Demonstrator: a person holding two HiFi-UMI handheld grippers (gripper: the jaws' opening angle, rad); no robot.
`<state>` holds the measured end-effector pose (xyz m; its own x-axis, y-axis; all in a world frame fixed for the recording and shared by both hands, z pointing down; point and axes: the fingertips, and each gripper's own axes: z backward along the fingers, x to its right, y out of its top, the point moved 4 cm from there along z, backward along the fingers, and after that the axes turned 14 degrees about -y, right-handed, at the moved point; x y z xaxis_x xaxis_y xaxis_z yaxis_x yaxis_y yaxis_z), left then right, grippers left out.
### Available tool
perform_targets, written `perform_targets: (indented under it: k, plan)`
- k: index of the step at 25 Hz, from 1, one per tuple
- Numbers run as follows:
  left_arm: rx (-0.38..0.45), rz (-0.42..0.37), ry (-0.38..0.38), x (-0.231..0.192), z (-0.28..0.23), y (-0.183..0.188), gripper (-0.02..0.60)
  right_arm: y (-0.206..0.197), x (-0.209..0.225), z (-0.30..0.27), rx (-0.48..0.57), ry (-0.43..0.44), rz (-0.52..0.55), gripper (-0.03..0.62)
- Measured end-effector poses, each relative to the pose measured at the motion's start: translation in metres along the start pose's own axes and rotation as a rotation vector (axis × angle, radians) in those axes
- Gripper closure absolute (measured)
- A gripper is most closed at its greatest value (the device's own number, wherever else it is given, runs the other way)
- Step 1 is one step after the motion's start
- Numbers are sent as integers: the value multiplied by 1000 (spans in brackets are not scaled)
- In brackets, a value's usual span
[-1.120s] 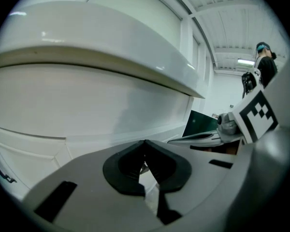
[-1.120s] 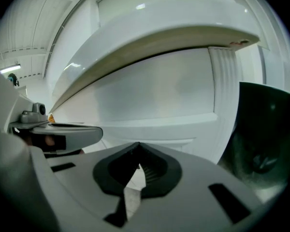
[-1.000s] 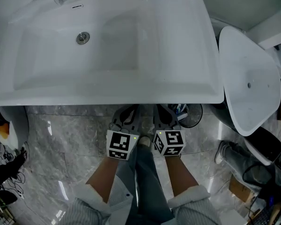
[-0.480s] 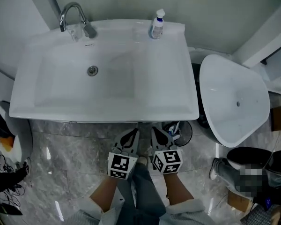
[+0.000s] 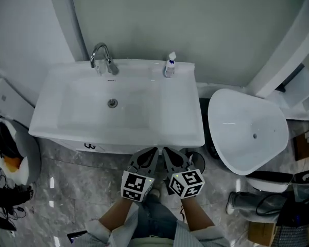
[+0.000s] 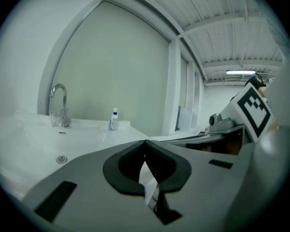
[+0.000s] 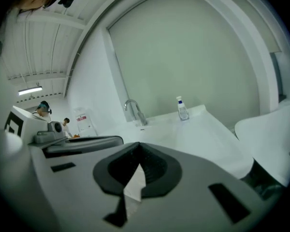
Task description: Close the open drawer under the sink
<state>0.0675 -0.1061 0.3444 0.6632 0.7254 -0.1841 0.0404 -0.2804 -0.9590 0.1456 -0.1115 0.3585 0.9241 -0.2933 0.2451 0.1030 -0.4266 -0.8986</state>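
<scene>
Drawer closing looks done, as far as the head view can show. Below the front edge of the sink [image 5: 51, 123] only a narrow white strip of the cabinet front [image 5: 72, 144] is visible. It carries a small dark mark, and nothing juts out over the marble floor [image 5: 67, 189]. If the drawer is in that strip, it sits flush under the sink. The steep angle hides most of the cabinet face, so I cannot confirm that it is fully home.

The left hand-held gripper [image 5: 152, 151] and the right hand-held gripper [image 5: 165, 151] are held side by side just in front of the sink edge. They are close to the cabinet, and I cannot tell whether they touch it. In the left gripper view the left hand-held gripper [image 6: 145, 142] has its jaws together at the tips with nothing between them. In the right gripper view the right hand-held gripper [image 7: 137, 145] is the same, with jaws together and empty.

On the sink's back ledge stand a tap [image 5: 101, 53] and a small bottle [image 5: 170, 66], well apart from the 2 grippers. To the right is a second white basin [image 5: 247, 133].

At most, a final check push on the cabinet front seems to remain.
</scene>
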Motion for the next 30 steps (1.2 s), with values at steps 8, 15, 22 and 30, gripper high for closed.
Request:
perform_targets:
  k: [8,15,22,30]
  plan:
    - [88,-74,-49,26,25,82,566,74,-23,34,74,97,18,585]
    - [116,-83,-50,33,50,109,566,107,-35,63,129,146,65,585]
    - [132,-81,-65,40,57,114,566,107,-41,79,140,160,82,585]
    - [140,-79,-80,38,55,113,566,97,-40,70,123,155,85,585]
